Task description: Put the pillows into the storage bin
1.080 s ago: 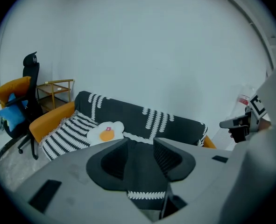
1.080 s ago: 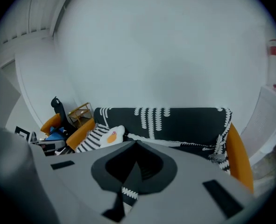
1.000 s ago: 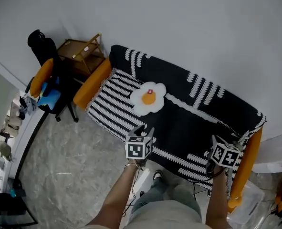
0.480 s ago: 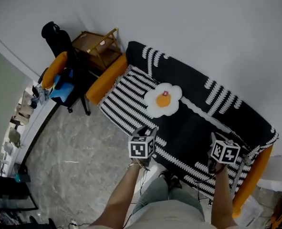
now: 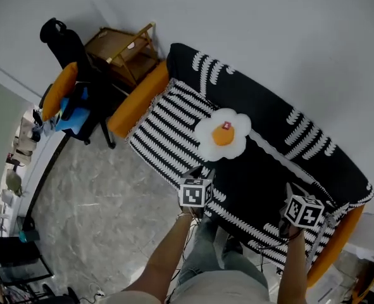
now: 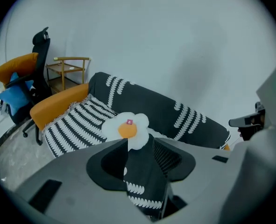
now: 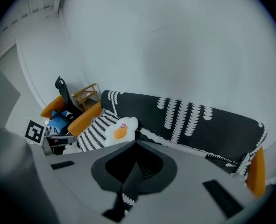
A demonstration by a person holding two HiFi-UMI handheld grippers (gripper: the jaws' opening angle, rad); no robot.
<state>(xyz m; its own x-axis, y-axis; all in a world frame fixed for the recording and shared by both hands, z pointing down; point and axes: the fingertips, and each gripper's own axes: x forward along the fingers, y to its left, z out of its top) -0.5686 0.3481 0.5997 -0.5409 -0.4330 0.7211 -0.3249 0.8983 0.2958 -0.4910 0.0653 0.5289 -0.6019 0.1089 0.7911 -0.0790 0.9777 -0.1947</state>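
Note:
A fried-egg pillow [image 5: 223,135], white with an orange middle, lies on the seat of a sofa [image 5: 269,163] covered by a black and white throw. It also shows in the left gripper view as the egg pillow [image 6: 127,127] and in the right gripper view as the egg pillow [image 7: 120,130]. My left gripper [image 5: 197,176] hovers over the sofa's front edge, short of the pillow, open and empty [image 6: 140,143]. My right gripper [image 5: 294,192] hangs over the seat's right part, its jaws a narrow slit apart with nothing between them [image 7: 134,148]. No storage bin shows plainly.
An office chair [image 5: 66,100] with an orange and a blue cushion stands left of the sofa. A wooden side table [image 5: 126,49] sits behind the sofa's orange arm [image 5: 136,100]. The other orange arm [image 5: 335,246] is at lower right. Marbled floor [image 5: 92,201] lies to the left.
Both grippers have moved forward and down toward the sofa, and the head view has shifted with them. The egg pillow lies where it was.

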